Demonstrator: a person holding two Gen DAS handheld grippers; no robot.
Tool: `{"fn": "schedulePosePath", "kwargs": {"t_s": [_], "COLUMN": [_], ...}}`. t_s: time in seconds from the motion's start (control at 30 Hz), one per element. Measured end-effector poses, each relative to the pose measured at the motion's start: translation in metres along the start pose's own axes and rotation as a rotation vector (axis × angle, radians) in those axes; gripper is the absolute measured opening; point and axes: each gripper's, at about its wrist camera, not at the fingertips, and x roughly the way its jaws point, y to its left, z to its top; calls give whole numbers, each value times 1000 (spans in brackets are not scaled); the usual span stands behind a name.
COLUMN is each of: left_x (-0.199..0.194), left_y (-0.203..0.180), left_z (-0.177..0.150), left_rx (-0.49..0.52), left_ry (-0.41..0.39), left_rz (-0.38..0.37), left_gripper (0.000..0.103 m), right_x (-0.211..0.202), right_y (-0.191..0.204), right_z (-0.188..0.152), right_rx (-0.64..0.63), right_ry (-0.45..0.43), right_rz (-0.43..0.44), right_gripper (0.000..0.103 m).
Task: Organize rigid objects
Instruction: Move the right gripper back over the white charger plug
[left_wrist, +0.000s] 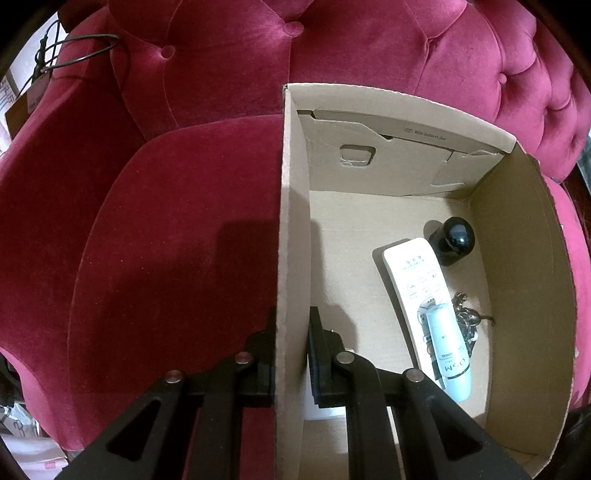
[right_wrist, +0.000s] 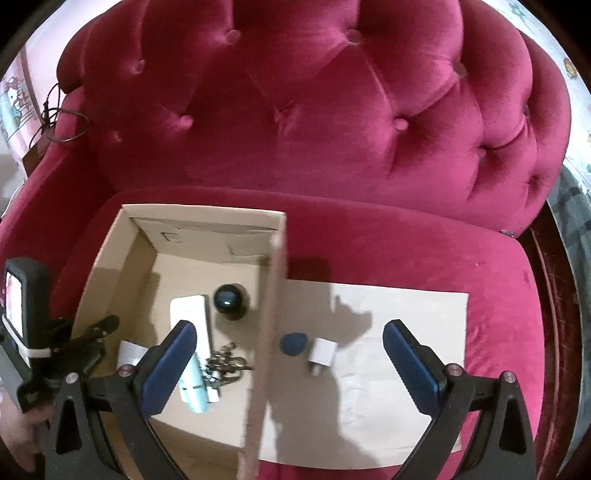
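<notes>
1. Red velvet fills both views: a tufted sofa (right_wrist: 332, 110) with buttons across its back, and a wide seat cushion carrying everything.
2. On the cushion sits an open cardboard box (left_wrist: 406, 166), and just beside it, on its right in the right wrist view, a flat pale sheet (right_wrist: 406, 332) lies spread on the seat.
3. My left tool (left_wrist: 291, 354) is clenched on the box's left wall, one finger outside against the card and one inside.
4. My right tool (right_wrist: 288, 354) hangs released above the box's right wall, its blue pads (right_wrist: 410, 358) wide apart: one over the inside of the box, the other over the sheet.
5. Inside the box, near the right wall, a white remote (left_wrist: 413, 273) lies lengthwise on the floor of the box.
6. A pale blue tube (left_wrist: 448, 350) rests on top of the remote's near end.
7. A black round-topped bottle (left_wrist: 452, 240) stands just beyond the remote's far end, close to the right wall.
8. A bunch of keys (left_wrist: 467, 321) lies between the remote and the right wall, touching or nearly touching the tube; I cannot tell which.
9. Outside the box, on the sheet, a white charger plug (right_wrist: 320, 352) lies just beside a small blue round disc (right_wrist: 293, 343), both close to the box wall.
10. At the sofa's far left arm, a black cable (right_wrist: 59, 122) loops loosely.
</notes>
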Motion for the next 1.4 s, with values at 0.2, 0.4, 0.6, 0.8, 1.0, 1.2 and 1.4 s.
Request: {"fn": "schedulePosePath", "kwargs": {"t_s": [0.2, 0.4, 0.6, 0.8, 1.0, 1.2, 1.4], "left_x": [1, 0, -2, -1, -2, -1, -2], "left_y": [-2, -4, -8, -8, -9, -9, -11], "left_z": [0, 0, 1, 1, 0, 1, -1], "left_rx": [5, 10, 13, 18, 19, 21, 22], "left_ry": [0, -1, -1, -2, -3, -4, -5], "left_rz": [6, 11, 17, 22, 25, 28, 30], "left_gripper": [13, 13, 13, 13, 13, 13, 13], "right_x": [4, 16, 35, 56, 72, 84, 96], "right_y": [-26, -47, -62, -73, -76, -75, -67], "right_z": [-5, -17, -31, -43, -51, -53, -52], "right_rx": [13, 33, 52, 61, 50, 46, 29], "right_ry": [-2, -6, 2, 28, 44, 64, 84], "right_rz": [-23, -40, -42, -28, -20, 2, 17], "right_gripper": [103, 103, 103, 103, 103, 103, 100]}}
